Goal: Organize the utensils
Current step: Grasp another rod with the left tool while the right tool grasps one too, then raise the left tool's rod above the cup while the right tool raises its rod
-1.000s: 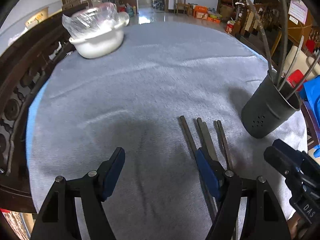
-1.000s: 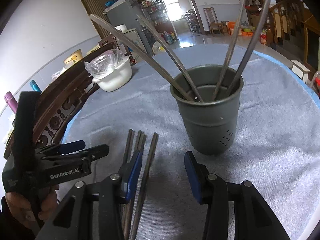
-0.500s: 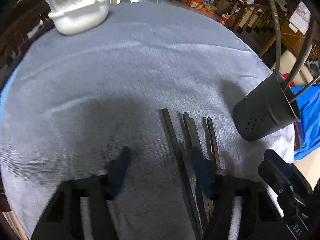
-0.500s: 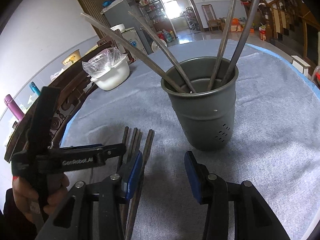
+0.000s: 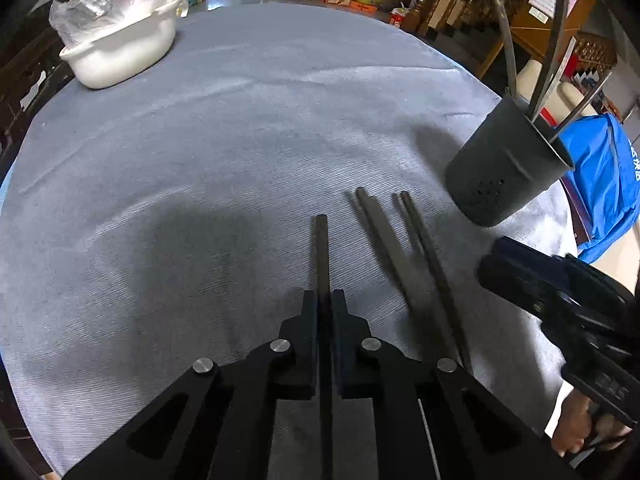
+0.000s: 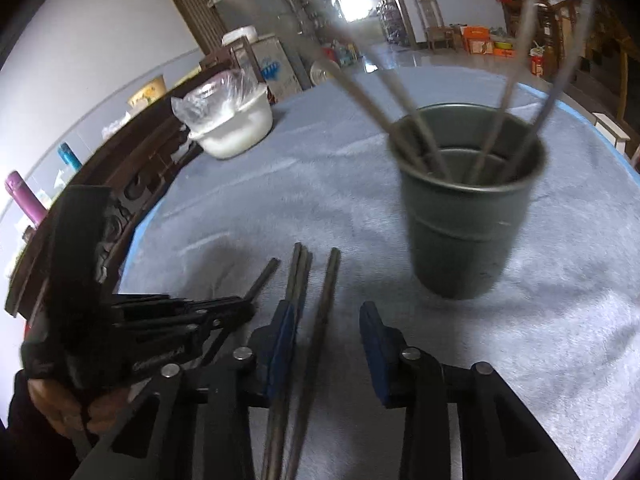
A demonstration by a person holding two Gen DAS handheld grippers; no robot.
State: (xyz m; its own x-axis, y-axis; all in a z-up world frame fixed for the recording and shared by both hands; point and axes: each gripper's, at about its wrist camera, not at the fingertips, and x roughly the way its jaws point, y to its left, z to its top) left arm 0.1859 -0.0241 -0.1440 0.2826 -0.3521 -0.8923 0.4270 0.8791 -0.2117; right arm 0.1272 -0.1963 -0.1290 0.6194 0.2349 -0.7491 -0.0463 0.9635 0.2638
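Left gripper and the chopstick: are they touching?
Touching. The left wrist view shows the left gripper closed on one chopstick, pads against both its sides.

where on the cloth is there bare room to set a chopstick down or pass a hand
Bare cloth runs wide between the white bowl and the dark cup. It is crowded near the cup, where loose chopsticks lie beside the left tool and its gripped chopstick.

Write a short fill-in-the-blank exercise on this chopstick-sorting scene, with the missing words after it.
1. The left gripper is shut on a single ____.
2. The right gripper has its jaws ____.
3. The dark holder cup stands ____ on the grey tablecloth.
4. The white bowl is covered with clear ____.

Missing words: chopstick; open; upright; plastic
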